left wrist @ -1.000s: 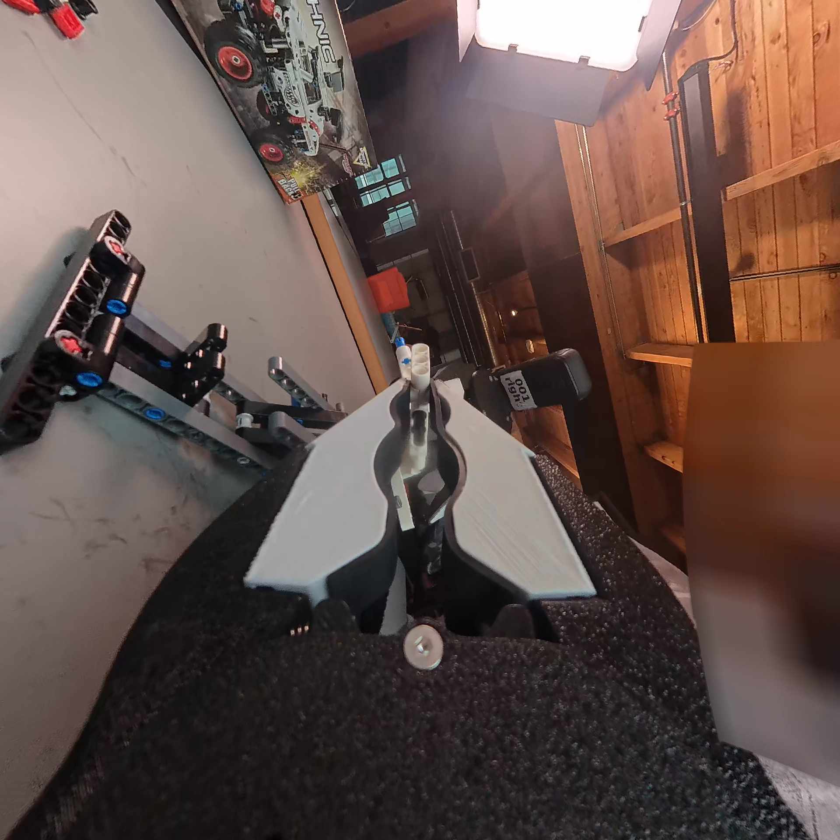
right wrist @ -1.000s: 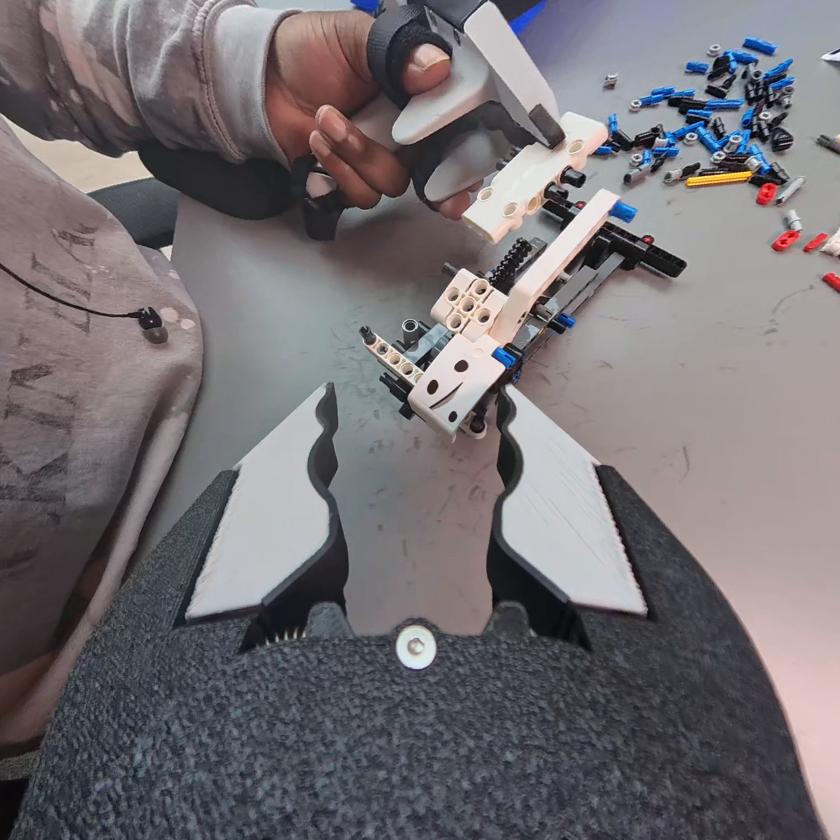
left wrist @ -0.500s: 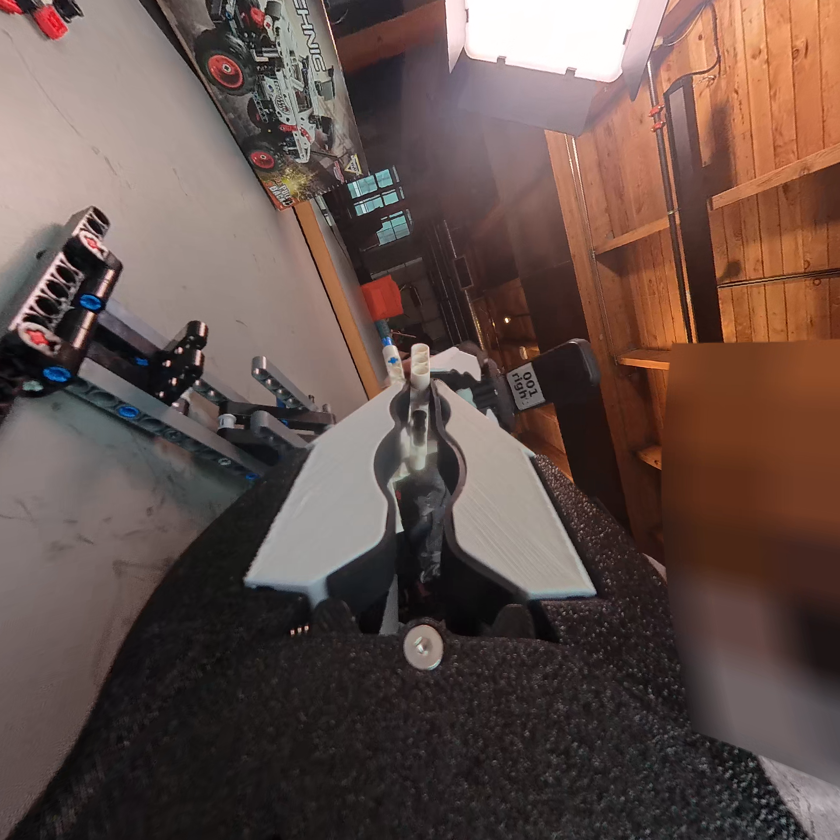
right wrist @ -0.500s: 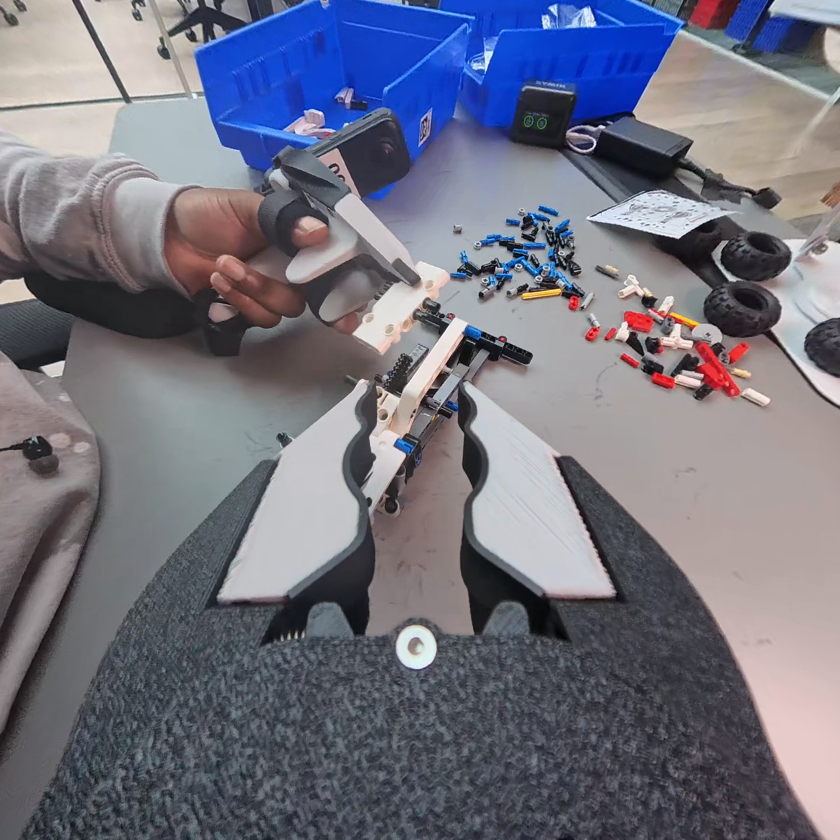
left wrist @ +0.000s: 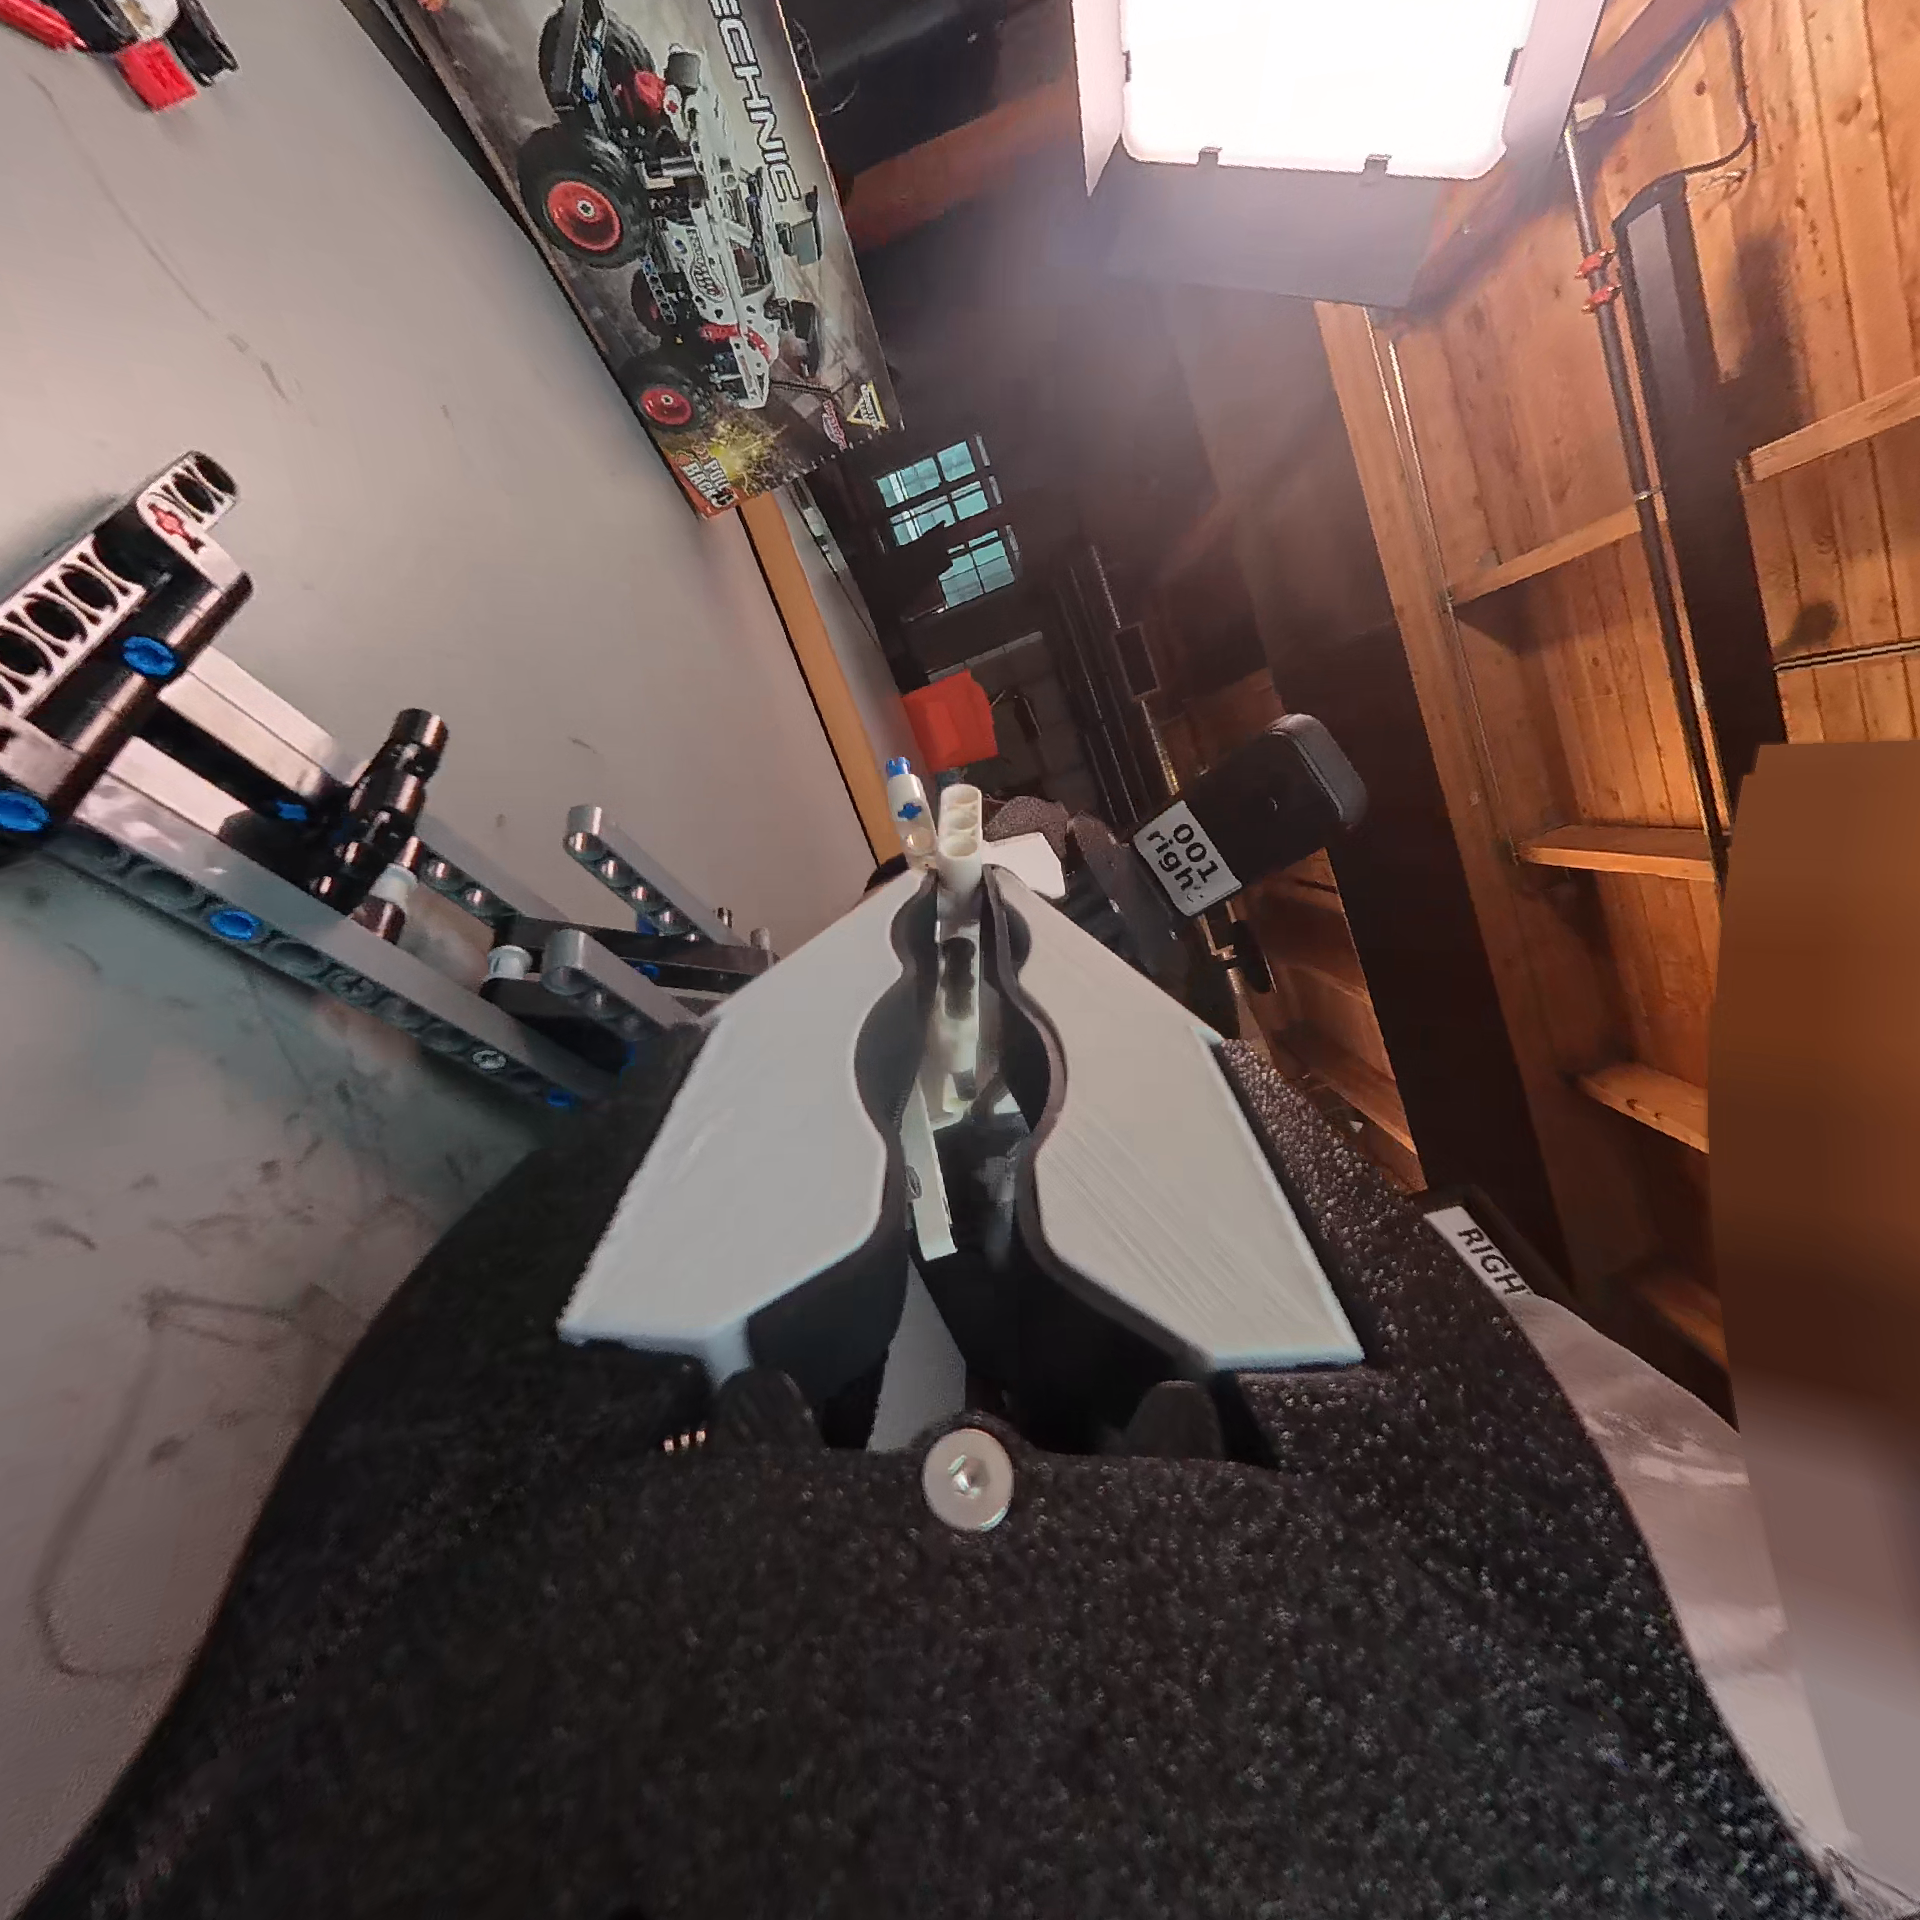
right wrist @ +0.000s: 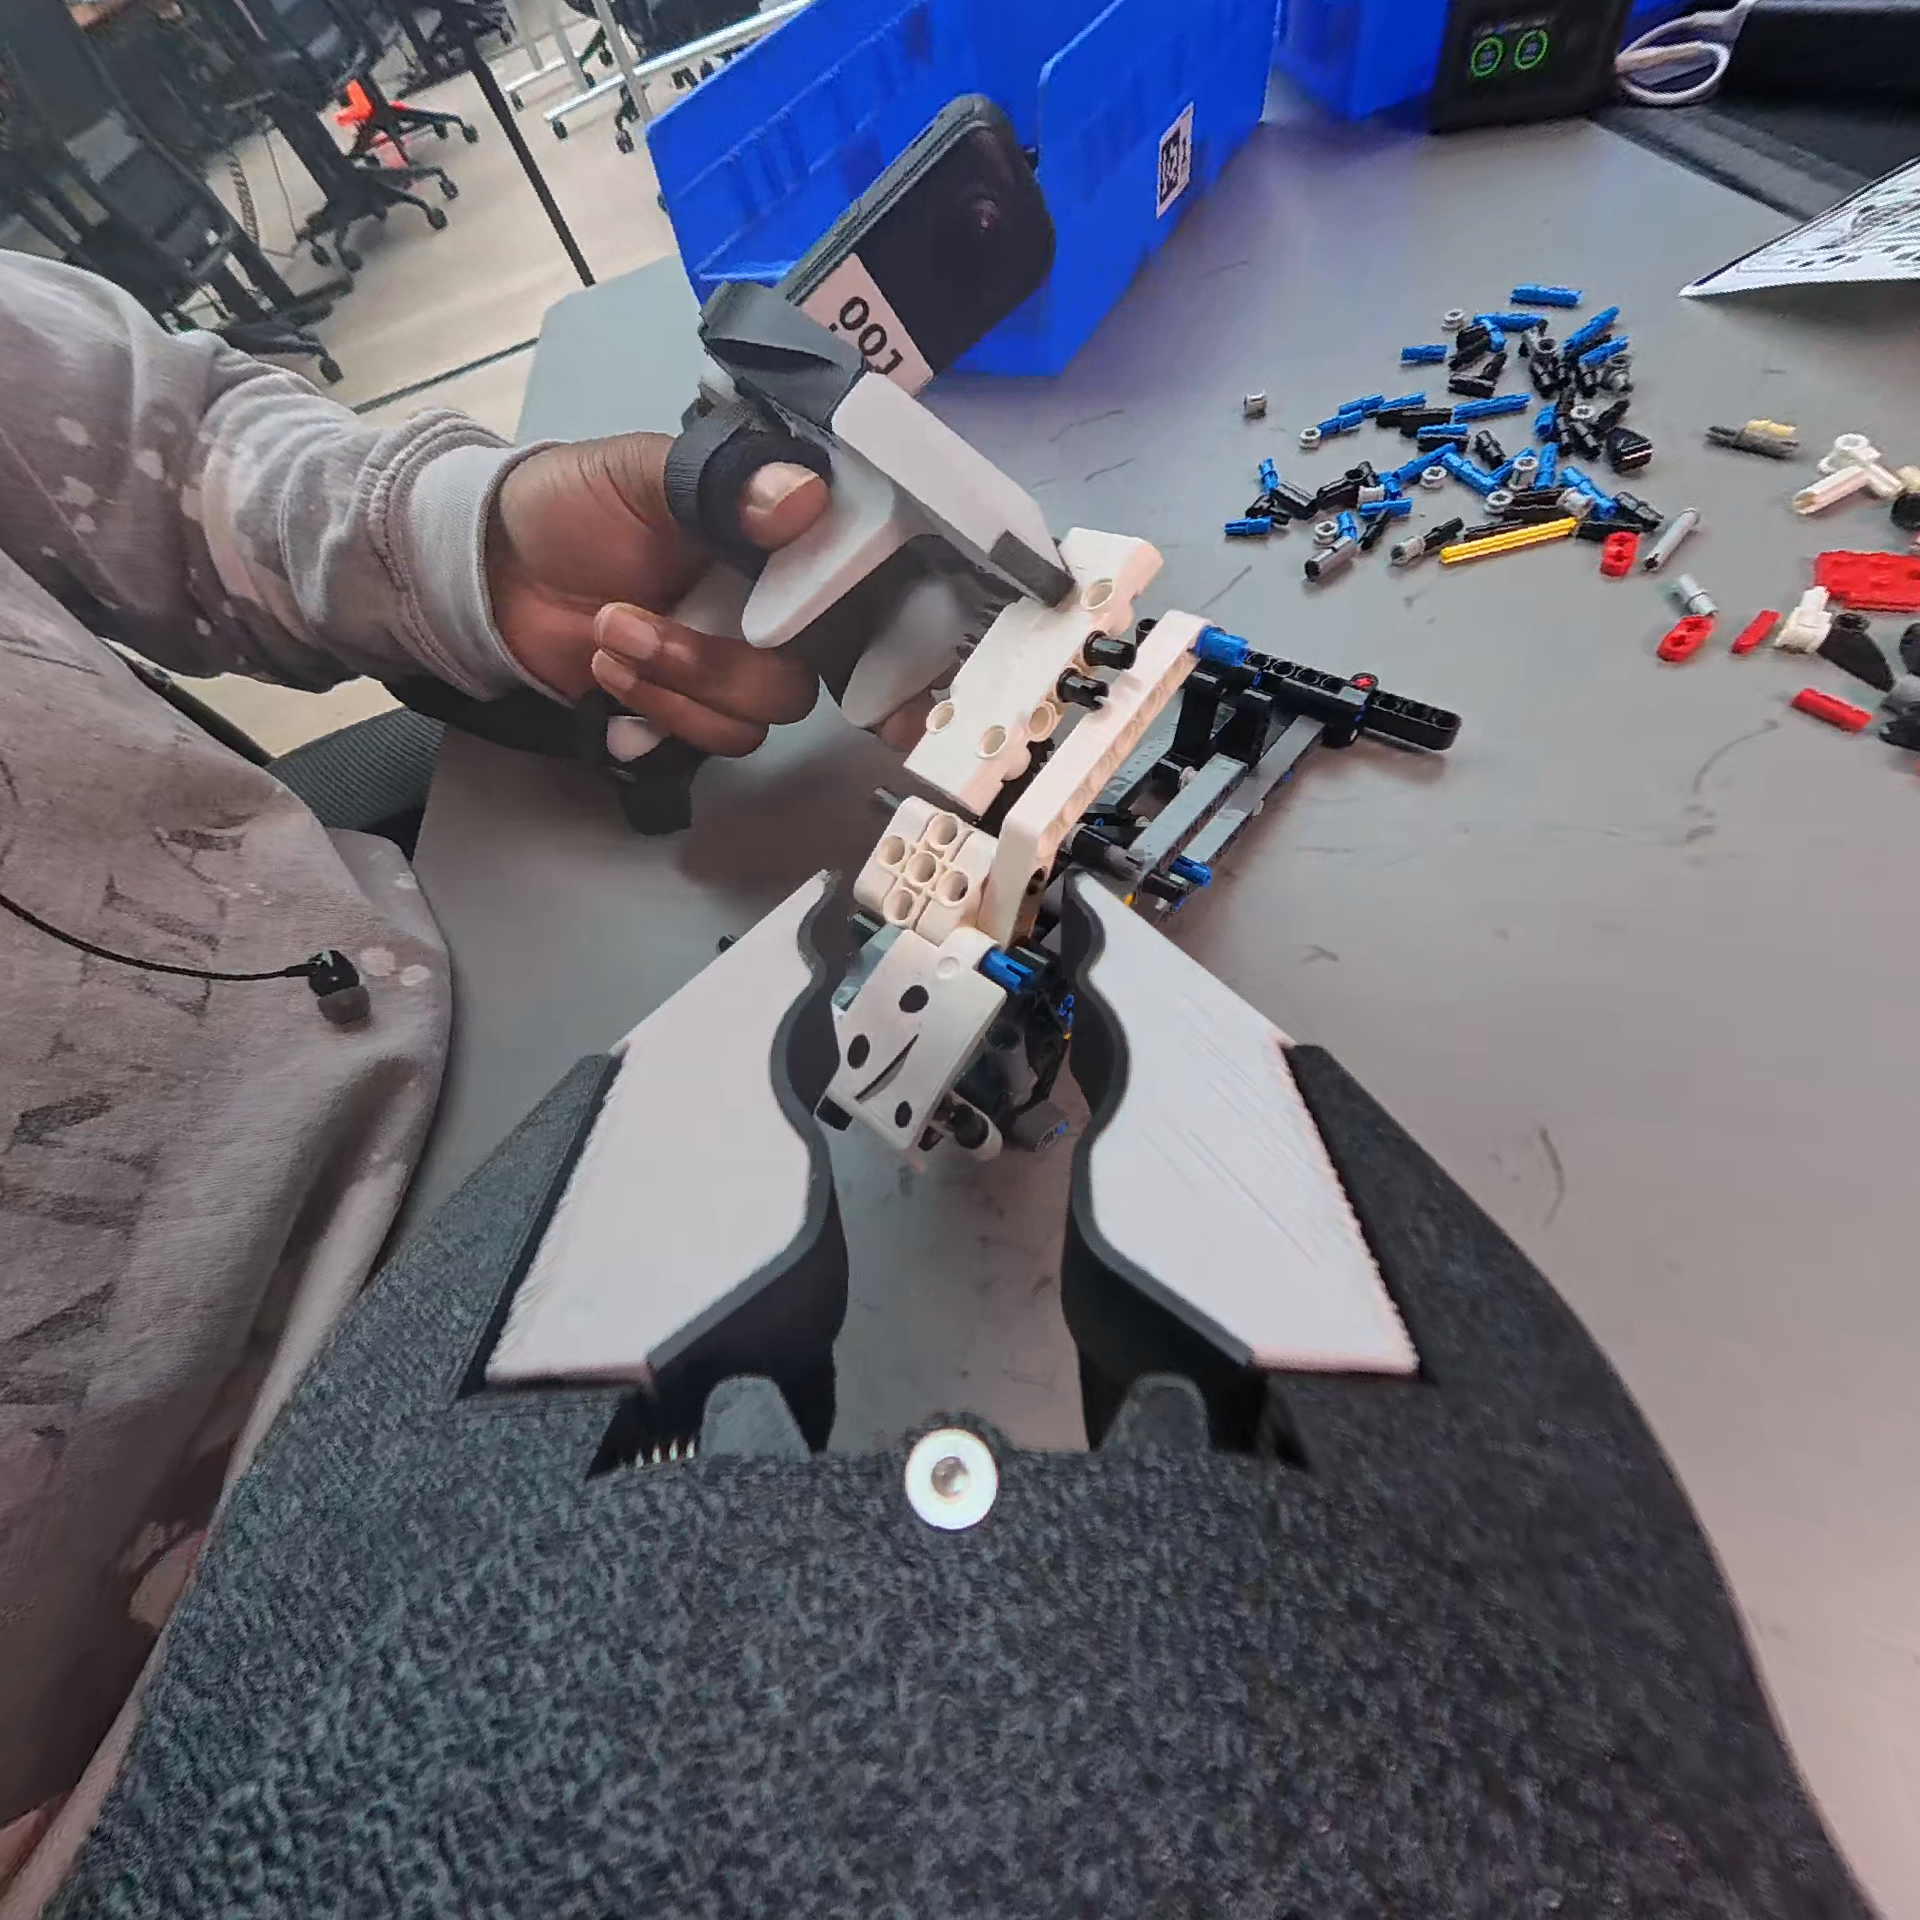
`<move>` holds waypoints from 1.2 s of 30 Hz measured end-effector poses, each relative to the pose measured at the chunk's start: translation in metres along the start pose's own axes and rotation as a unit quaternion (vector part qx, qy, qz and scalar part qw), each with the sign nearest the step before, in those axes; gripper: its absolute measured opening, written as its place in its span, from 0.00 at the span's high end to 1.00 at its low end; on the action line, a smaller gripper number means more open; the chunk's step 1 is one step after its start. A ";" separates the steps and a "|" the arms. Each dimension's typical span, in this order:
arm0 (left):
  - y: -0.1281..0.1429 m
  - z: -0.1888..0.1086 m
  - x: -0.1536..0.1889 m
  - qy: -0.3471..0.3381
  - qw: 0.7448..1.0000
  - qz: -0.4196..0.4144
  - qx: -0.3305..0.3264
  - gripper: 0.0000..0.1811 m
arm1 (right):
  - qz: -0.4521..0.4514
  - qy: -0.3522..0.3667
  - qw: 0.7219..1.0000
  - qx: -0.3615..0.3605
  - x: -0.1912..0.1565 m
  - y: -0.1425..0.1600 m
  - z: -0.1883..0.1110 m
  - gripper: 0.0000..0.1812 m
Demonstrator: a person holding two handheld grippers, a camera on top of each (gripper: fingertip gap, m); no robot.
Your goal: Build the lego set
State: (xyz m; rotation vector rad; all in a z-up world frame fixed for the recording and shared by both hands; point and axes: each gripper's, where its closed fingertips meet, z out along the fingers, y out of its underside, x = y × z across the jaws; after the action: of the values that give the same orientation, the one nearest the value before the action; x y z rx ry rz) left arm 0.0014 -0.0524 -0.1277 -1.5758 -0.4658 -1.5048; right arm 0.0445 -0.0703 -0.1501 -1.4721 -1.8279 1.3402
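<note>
Left tongs clamp a white panel against the Lego model; right tongs straddle the model's near end.

The left tongs (right wrist: 1049, 582) are clenched on the white panel (right wrist: 1023, 670), held at the model (right wrist: 1049, 862) on the grey desk (right wrist: 1558, 1039). The right tongs (right wrist: 951, 914) are spread either side of the model's white end block; contact is unclear. Loose parts (right wrist: 1496, 457) lie well apart beyond, near a blue bin (right wrist: 894, 125).

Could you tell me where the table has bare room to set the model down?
Bare table lies right of the model, below the loose parts. Crowded: the parts and the bins behind.
</note>
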 end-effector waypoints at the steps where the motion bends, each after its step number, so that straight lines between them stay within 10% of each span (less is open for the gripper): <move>1: 0.000 0.000 0.000 -0.006 1.000 0.006 0.001 0.97 | -0.003 0.010 1.000 -0.001 0.000 0.001 0.003 0.79; 26: -0.001 -0.013 -0.007 -0.042 0.998 -0.029 -0.026 0.96 | -0.031 0.132 0.990 0.036 -0.006 -0.002 0.021 0.75; 36: -0.002 -0.012 -0.005 -0.026 0.996 -0.070 -0.042 0.97 | 0.044 -0.004 0.999 0.025 -0.011 -0.017 0.006 0.68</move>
State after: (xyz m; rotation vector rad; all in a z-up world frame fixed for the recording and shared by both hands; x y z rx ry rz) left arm -0.0077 -0.0592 -0.1334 -1.6797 -0.5583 -1.6094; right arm 0.0347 -0.0824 -0.1352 -1.5406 -1.7392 1.4244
